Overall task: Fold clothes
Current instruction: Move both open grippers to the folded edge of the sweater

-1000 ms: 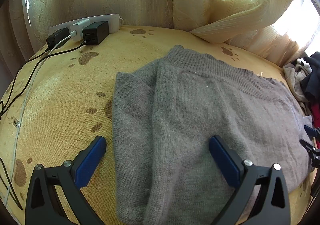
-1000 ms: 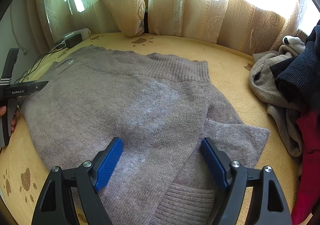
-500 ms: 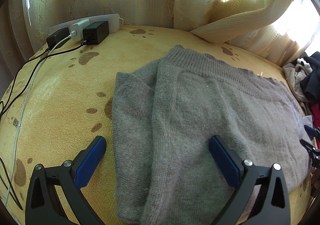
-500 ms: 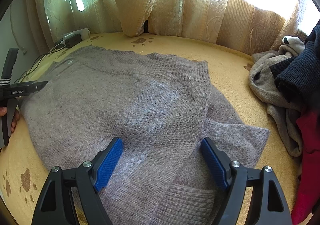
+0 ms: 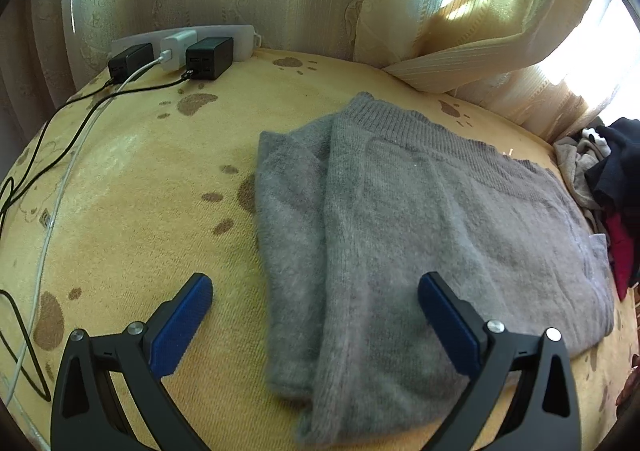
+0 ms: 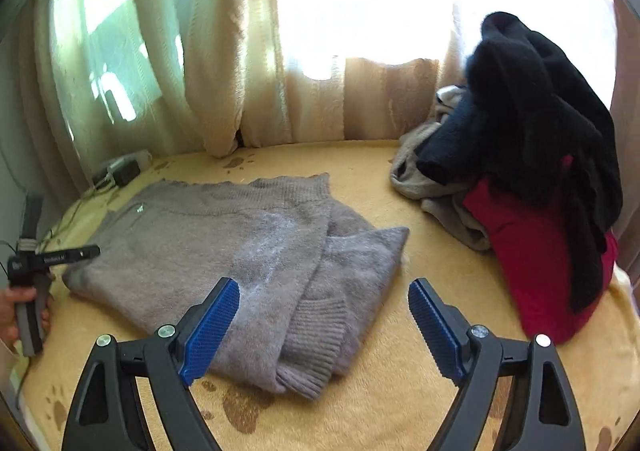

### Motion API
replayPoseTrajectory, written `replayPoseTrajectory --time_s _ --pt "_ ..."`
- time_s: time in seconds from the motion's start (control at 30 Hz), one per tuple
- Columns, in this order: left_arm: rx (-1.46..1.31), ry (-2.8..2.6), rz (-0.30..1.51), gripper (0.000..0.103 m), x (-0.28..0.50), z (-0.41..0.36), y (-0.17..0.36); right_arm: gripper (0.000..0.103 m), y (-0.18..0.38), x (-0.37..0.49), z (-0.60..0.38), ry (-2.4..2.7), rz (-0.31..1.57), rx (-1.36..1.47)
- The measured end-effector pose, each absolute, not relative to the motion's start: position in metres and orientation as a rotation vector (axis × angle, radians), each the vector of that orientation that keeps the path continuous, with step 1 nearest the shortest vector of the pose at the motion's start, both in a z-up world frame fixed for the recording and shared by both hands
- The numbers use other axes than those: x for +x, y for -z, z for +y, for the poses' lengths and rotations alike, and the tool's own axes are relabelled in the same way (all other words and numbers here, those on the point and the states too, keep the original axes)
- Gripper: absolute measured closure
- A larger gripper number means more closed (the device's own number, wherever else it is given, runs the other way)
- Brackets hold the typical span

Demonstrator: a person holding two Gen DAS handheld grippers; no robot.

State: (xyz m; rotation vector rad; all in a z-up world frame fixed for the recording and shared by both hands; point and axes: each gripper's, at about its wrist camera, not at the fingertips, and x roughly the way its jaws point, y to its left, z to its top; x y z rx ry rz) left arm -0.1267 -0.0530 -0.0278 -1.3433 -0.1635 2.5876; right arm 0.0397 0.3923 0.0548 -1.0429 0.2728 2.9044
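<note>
The grey sweater (image 5: 420, 235) is lying folded on the yellow paw-print blanket (image 5: 140, 187), one sleeve layer showing along its left edge. The left gripper (image 5: 316, 315) is hovering over the sweater's near left edge with its jaws spread wide, holding nothing. The right gripper (image 6: 324, 315) is also gaping wide and gripping nothing, poised above the sweater's near right corner (image 6: 312, 331). A pile of black, red and grey clothes (image 6: 532, 187) is sitting to the right, apart from the sweater. A power strip (image 5: 184, 47) with chargers is resting far left.
</note>
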Motion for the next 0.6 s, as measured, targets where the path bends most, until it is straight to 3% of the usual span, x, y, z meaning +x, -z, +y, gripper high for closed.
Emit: replayPoseTrajectory --time_s 0.13,0.5,0.6 --pt "-1.355 -2.618 -0.264 0.0 -0.123 -0.074 0.027 0.014 -0.048 0.051 0.431 -2.892 0.585 -1.106" --pt "-1.267 -2.652 -0.179 0.0 -0.14 -0.091 0.022 0.014 -0.053 0.032 0.409 -2.831 0.452 -1.02" --pt "-1.303 -2.517 -0.259 0.0 -0.153 -0.093 0.03 0.014 -0.053 0.023 0.404 -2.821 0.447 -1.019"
